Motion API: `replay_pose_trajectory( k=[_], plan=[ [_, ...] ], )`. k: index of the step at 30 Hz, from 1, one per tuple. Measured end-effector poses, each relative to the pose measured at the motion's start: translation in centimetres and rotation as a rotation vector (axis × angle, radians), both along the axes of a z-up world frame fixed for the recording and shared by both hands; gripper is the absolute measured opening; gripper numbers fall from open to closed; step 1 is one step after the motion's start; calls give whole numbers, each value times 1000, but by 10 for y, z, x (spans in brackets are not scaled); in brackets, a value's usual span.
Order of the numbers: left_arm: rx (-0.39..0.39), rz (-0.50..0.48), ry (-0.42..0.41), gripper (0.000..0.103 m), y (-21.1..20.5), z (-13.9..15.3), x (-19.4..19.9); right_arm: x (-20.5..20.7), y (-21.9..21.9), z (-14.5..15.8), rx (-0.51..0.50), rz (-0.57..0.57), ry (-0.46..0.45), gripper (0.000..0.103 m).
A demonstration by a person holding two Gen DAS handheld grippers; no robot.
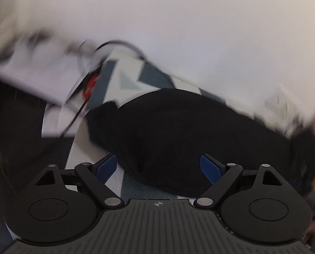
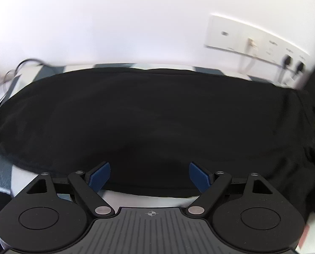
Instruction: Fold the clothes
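Both jaws sit spread wide on the left hand-held gripper [image 1: 158,166] and the right hand-held gripper [image 2: 150,176], gripping nothing. Black garment [image 2: 149,116] lies flat on a grey-and-white patterned cover [image 1: 127,78], its near hem just ahead of the right fingertips. Wall sockets [image 2: 256,40] behind, pretty blurry.

This looks like a room in a home. Ahead of the tool, a plain white wall [image 2: 136,21] carries a socket panel [image 2: 254,40] with plugged-in cables. Below it lies a geometric patterned cover [image 1: 127,78] with a black garment [image 2: 149,114] spread over it.
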State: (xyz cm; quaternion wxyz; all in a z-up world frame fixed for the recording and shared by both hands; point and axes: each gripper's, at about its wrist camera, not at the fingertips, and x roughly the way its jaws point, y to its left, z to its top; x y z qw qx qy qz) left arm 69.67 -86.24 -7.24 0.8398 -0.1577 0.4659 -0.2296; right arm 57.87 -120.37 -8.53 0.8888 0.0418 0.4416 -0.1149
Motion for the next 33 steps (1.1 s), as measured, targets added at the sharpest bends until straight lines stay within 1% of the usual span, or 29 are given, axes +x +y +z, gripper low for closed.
replay_pose_trajectory(
  k=[3,4,6,7,8,9,10,12,13,14,15,16,17,18,19,20,21,24,26,27,29,33],
  plan=[
    [-151,152,113,88,29,-18,17,5,33,-8,-54,143,3,79],
    [-177,182,129,88,36,-20,19,7,43,-11,-72,191,3,79],
    [-194,214,169,88,41,-28,29,10,65,-17,-108,287,5,77],
    [-190,212,197,88,40,-33,37,12,76,-19,-126,335,6,77],
    [-193,203,222,87,38,-37,41,16,86,-24,-166,366,13,77],
    [-196,195,246,88,36,-41,46,20,94,-28,-216,388,23,78],
    [-203,187,261,88,32,-45,50,21,97,-29,-230,398,28,78],
    [-186,195,272,88,26,-50,56,21,95,-28,-219,405,36,78],
    [-154,205,260,88,21,-50,60,21,94,-27,-213,409,39,74],
    [-123,215,248,88,17,-50,63,20,94,-26,-208,412,43,64],
    [-92,228,225,87,14,-49,65,20,93,-25,-202,416,46,40],
    [-60,241,202,86,11,-47,68,20,92,-25,-197,419,50,32],
    [-52,253,178,73,10,-47,71,20,91,-24,-191,423,54,18],
    [-56,260,167,47,9,-48,74,19,90,-23,-186,426,57,10],
    [-59,267,164,34,10,-47,77,19,90,-22,-180,430,61,10],
    [-61,274,161,16,10,-46,80,19,89,-21,-175,433,65,9],
    [-64,281,158,12,10,-45,83,18,88,-21,-169,436,68,9],
    [-111,293,93,9,12,-27,84,16,85,-16,-151,448,75,8],
    [-197,300,39,8,19,-7,77,11,83,-8,-135,458,69,8],
    [-252,290,11,8,24,6,71,8,81,-4,-128,463,67,8],
    [-336,270,-47,8,32,25,60,2,78,4,-112,472,61,7],
    [-369,246,-58,9,47,29,31,7,71,18,-65,521,61,6]
  ],
)
